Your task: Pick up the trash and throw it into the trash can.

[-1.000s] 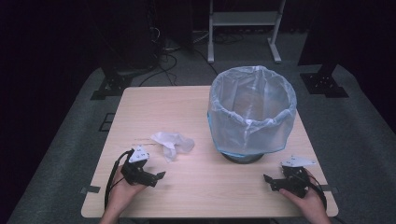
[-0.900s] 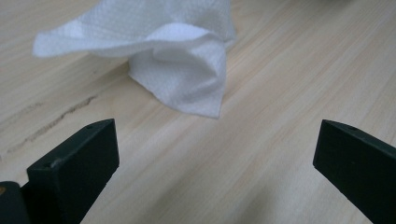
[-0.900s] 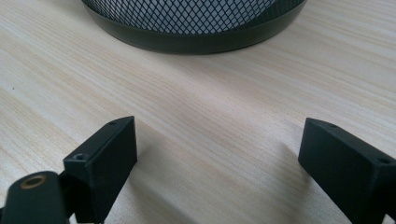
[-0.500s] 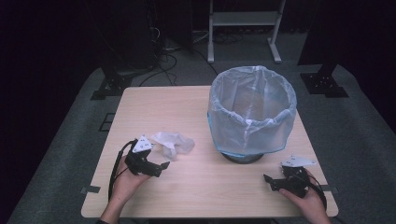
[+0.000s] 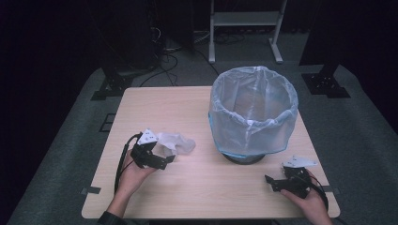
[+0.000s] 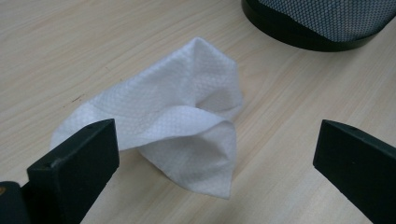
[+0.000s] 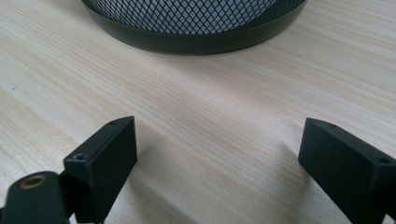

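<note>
Lying crumpled on the left half of the light wooden desk (image 5: 202, 183), a white, embossed paper tissue (image 6: 177, 121) is seen just ahead of the left hand-held gripper (image 5: 162, 159). In the left gripper view the tissue is folded over on itself, one flap raised into a loose arch, and it is framed between the two black jaws, which are spread wide apart; nothing is gripped by them, and whether the left jaw touches the tissue's edge cannot be told. In the high view the tissue (image 5: 177, 142) is found to the left of the bin, apart from it, with the grey three-cornered plate of the left hand-held gripper beside it and the person's left hand (image 5: 133, 173) wrapped around the tool.

A round black mesh waste bin lined with a pale blue translucent plastic bag (image 5: 253, 117) is stood upright on the right half of the desk, the bag folded over the rim and hanging down the outside. Its dark base is visible at the top of the left gripper view.

Near the desk's front right corner the right hand-held gripper (image 5: 277, 182) is held low over the wood by the person's right hand (image 5: 307, 199). Its jaws are likewise parted widely and hold nothing, bare desk lying between them and the bin's base (image 7: 196, 35) just ahead.
</note>
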